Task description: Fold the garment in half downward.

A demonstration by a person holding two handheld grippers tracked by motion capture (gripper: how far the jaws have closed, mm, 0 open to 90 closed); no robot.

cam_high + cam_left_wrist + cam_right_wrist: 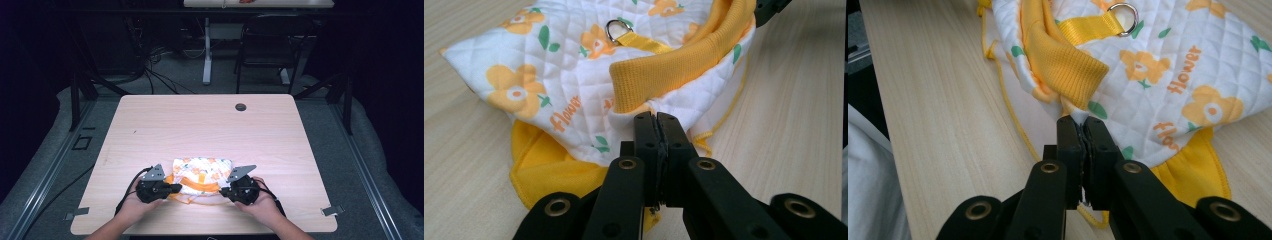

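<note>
My left gripper (656, 117): jaws pressed together on the near edge of the small white quilted garment with orange flowers and yellow ribbed trim (589, 85), just under the ribbed band (674, 67).
My right gripper (1080, 122): jaws likewise closed, pinching the same near edge at its other corner.
Garment's place: near my edge of the pale wooden table (200, 120), between my two hands, lying mostly flat.
Progress: both grips look set, so the taking-hold seems done; what is left, I judge, is the fold or spread itself.
Long axis: side to side across the table, from one gripper to the other.
Facing: ribbed opening toward me, metal D-ring on its yellow strap (1123, 17) farther back; which end is the neck I cannot quite tell.
Beyond: black chair (267, 42).
</note>
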